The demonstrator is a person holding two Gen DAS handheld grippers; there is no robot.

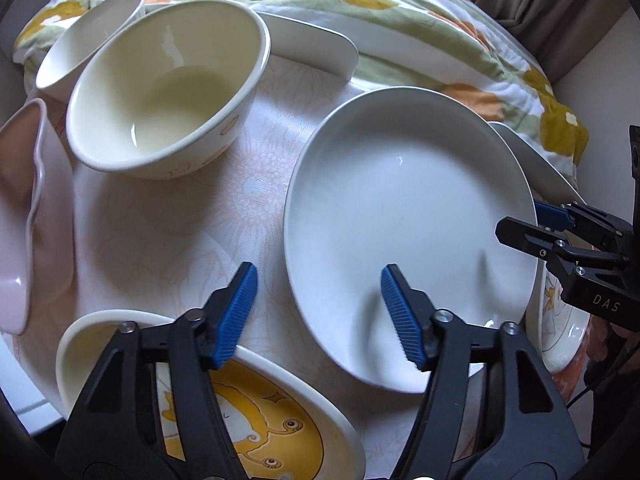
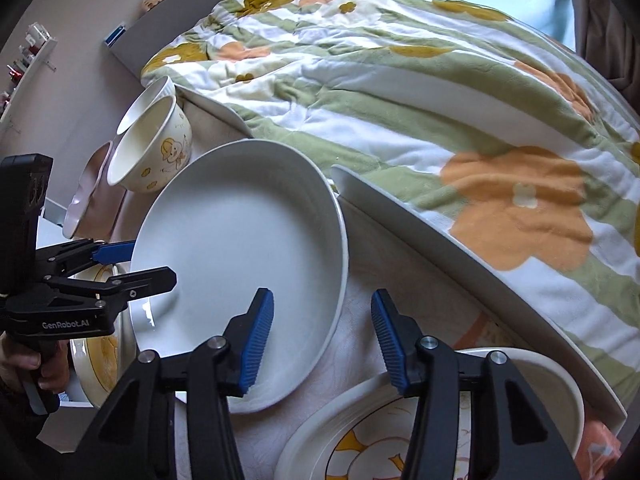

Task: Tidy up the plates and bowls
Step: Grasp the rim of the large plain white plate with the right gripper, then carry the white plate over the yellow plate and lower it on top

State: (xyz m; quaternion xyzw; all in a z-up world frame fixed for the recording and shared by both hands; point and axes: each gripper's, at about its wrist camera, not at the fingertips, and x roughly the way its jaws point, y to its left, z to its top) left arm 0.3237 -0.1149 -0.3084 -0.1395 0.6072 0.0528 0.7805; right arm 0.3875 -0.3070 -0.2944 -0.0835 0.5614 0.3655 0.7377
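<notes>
A large white plate lies on a patterned tray. My left gripper stands open astride the plate's left rim, one blue pad over the plate's inside and the other over the tray, neither touching. My right gripper is open astride the opposite rim in the same way. It also shows in the left wrist view as the right gripper at the plate's far edge. The left gripper shows at the plate's left edge in the right wrist view.
A cream cartoon bowl, a white bowl and a pink wavy bowl stand at the left. Yellow cartoon dishes lie near each gripper. The tray's raised white rim borders a flowered quilt.
</notes>
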